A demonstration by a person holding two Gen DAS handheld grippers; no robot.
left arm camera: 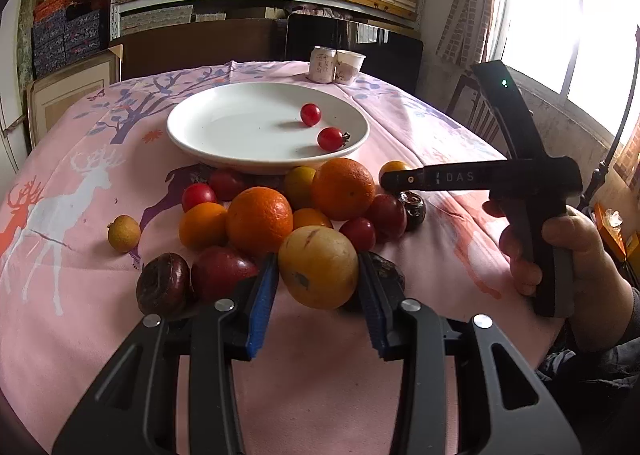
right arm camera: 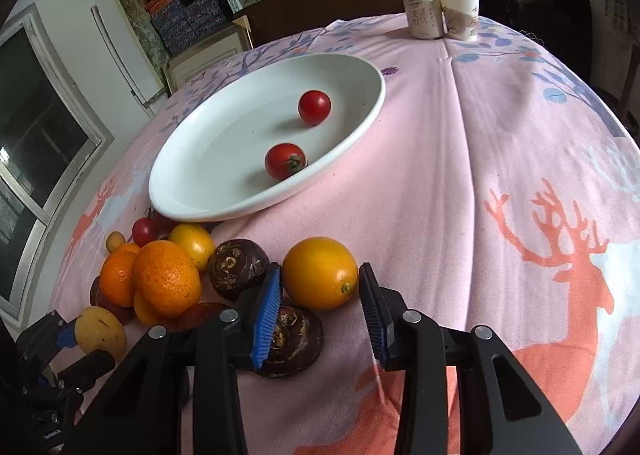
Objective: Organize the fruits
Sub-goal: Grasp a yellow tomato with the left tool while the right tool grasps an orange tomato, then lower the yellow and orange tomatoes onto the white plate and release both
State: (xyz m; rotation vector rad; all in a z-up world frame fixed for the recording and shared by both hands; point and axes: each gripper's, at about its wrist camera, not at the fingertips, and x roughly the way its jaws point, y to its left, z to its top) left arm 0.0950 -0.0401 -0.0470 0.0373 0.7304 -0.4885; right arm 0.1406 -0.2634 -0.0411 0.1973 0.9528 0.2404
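A white plate (left arm camera: 200, 135) holds two cherry tomatoes (left arm camera: 311, 114) (left arm camera: 331, 138); it also shows in the right wrist view (right arm camera: 224, 159). A heap of oranges (left arm camera: 259, 220), tomatoes and dark fruits lies on the cloth in front of it. My left gripper (left arm camera: 318, 275) has its blue pads against both sides of a yellow-brown round fruit (left arm camera: 318, 267), also visible in the right wrist view (right arm camera: 100, 331). My right gripper (right arm camera: 320, 287) is open around a yellow-orange fruit (right arm camera: 320, 273), with a gap on the right side.
A can (left arm camera: 322, 64) and a paper cup (left arm camera: 349, 65) stand at the table's far edge. A small longan-like fruit (left arm camera: 124, 234) lies apart at the left. Dark round fruits (right arm camera: 294, 339) lie under the right gripper's left finger. Shelves of boxes stand behind.
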